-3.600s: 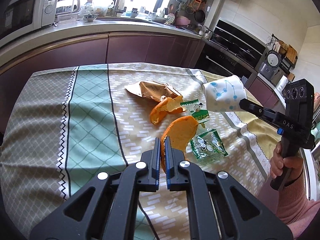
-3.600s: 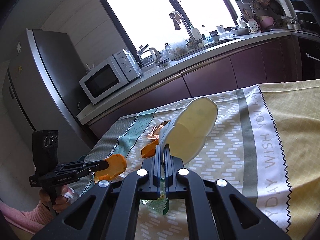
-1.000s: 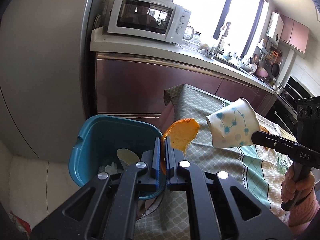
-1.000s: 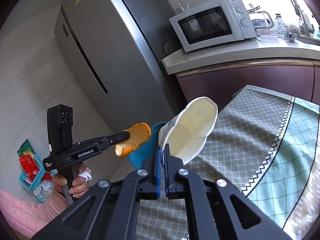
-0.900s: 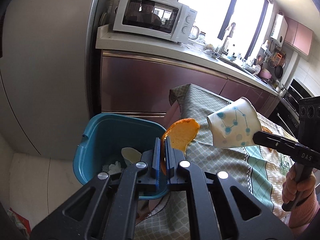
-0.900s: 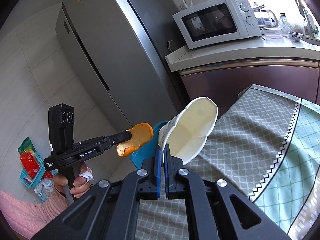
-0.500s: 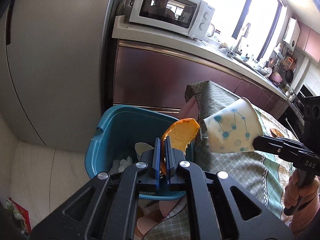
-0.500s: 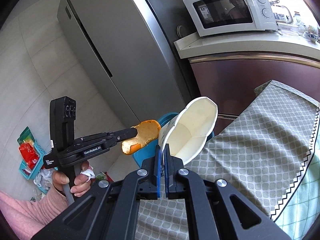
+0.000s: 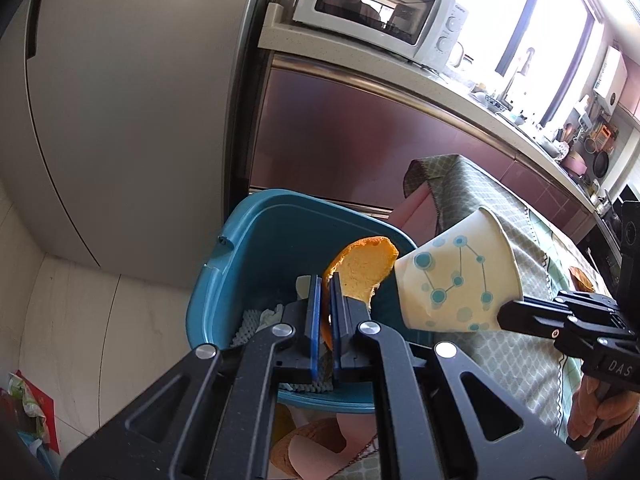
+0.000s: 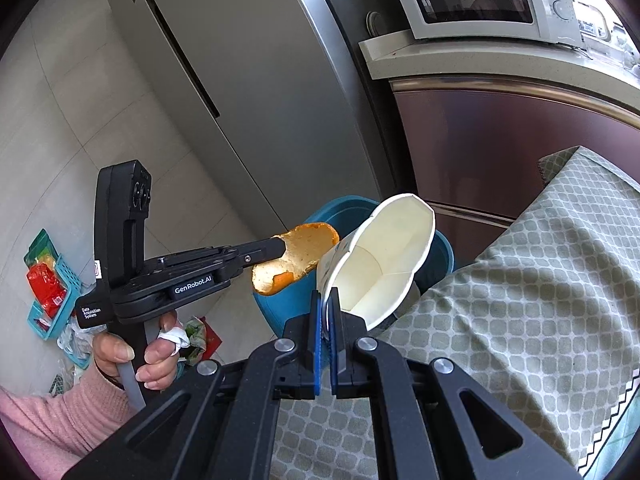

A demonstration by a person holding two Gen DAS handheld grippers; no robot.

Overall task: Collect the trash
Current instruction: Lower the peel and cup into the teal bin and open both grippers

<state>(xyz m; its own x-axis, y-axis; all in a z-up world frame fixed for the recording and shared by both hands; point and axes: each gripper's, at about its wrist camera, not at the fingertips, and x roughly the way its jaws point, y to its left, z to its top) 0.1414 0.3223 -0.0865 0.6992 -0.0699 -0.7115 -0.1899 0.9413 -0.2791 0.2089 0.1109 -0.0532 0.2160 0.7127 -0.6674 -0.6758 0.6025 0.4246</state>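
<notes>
My left gripper (image 9: 325,280) is shut on an orange peel (image 9: 362,266) and holds it over the blue trash bin (image 9: 244,248), which holds some trash. In the right wrist view the left gripper (image 10: 280,249) and the peel (image 10: 296,258) hang in front of the bin (image 10: 344,206). My right gripper (image 10: 328,294) is shut on the rim of a white paper cup (image 10: 384,256), tilted on its side beside the peel, near the bin's rim. The cup (image 9: 460,276) has a blue dot pattern, and the right gripper (image 9: 506,314) holds it from the right.
The table with a checked cloth (image 10: 520,312) stands right of the bin. A grey fridge (image 9: 120,100) is behind the bin. A counter with a microwave (image 9: 372,8) is behind. Another orange peel (image 9: 580,278) lies on the table. Bags and a small basket (image 10: 48,280) lie on the floor.
Both grippers have moved from the table toward the bin. The peel now hangs over the bin's opening and the cup has come closer to its rim.
</notes>
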